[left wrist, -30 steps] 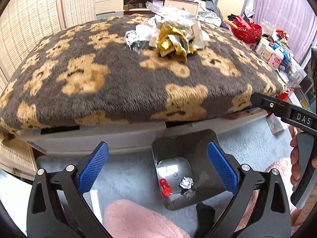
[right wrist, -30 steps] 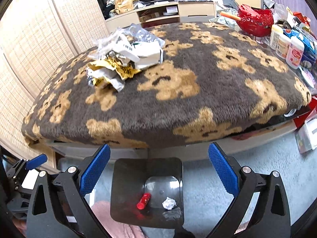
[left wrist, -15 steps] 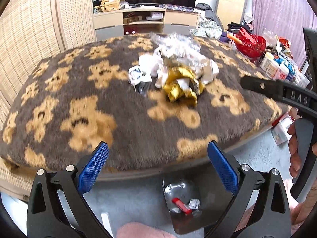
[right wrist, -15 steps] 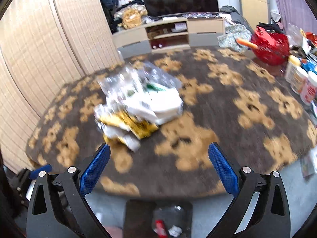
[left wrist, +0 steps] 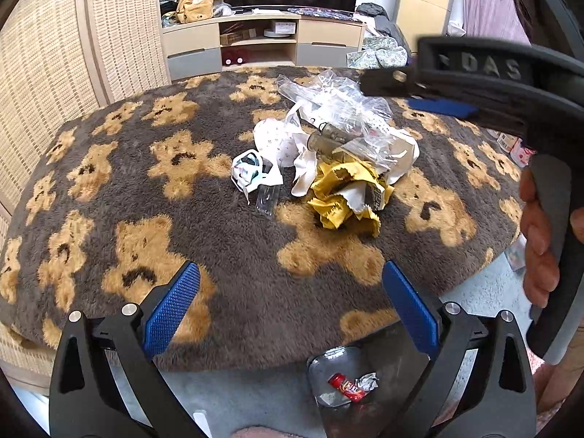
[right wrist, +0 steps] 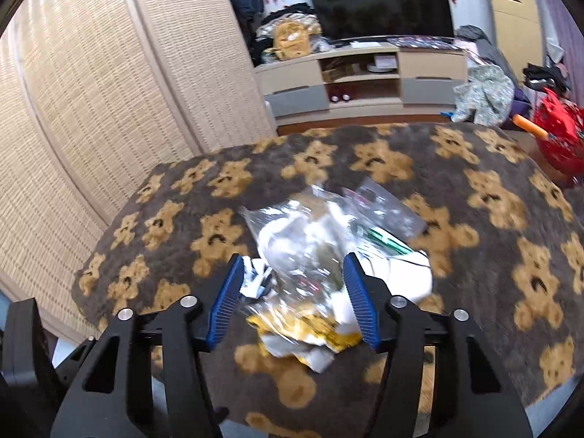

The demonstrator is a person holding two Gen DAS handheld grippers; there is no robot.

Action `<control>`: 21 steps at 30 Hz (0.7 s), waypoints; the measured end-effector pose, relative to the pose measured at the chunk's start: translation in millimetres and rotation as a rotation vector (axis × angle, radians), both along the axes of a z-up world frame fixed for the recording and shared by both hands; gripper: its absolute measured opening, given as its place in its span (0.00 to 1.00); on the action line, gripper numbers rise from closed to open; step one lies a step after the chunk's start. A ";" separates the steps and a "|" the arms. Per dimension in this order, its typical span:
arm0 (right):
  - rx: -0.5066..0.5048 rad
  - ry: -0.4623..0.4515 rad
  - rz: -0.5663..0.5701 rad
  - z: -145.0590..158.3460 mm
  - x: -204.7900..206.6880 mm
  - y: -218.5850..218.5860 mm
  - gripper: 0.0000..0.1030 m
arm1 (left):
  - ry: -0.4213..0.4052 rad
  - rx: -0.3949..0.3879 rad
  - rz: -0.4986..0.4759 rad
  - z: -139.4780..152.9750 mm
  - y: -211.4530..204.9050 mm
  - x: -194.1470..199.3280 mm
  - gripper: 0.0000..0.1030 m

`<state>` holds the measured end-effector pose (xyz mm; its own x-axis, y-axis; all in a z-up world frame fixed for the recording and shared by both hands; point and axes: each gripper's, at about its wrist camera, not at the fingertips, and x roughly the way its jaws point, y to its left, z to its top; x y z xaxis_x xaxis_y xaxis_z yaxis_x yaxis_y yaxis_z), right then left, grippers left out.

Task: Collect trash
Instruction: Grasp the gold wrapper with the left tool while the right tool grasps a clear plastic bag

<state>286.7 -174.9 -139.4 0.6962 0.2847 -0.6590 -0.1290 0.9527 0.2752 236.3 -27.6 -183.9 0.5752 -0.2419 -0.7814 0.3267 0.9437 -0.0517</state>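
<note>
1. A trash pile sits mid-blanket: crinkled clear plastic on top, white paper beneath, a torn yellow wrapper at its 6 o'clock edge, a small white scrap at 9 o'clock.
2. Your right gripper is partly spread, its blue pads either side of the pile's near plastic; whether they touch it cannot be told through the blur.
3. Your left gripper is spread wide, holding nothing, over the blanket's near edge.
4. Your right hand wraps the grey handle at 3 o'clock in the left view.
5. The bin on the floor at 6 o'clock holds a red wrapper and foil.
</note>
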 end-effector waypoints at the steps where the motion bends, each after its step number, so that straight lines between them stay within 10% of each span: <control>1: -0.005 0.000 0.017 -0.9 5.4 6.2 0.55 | 0.002 -0.002 -0.002 -0.6 0.1 2.1 0.92; 13: -0.149 0.074 -0.002 -33.7 43.2 12.7 0.55 | 0.028 -0.028 -0.010 -10.7 -4.9 31.2 0.92; 21: -0.073 0.067 -0.077 -32.7 42.1 -33.3 0.18 | 0.032 -0.073 -0.057 -14.1 -26.3 43.0 0.92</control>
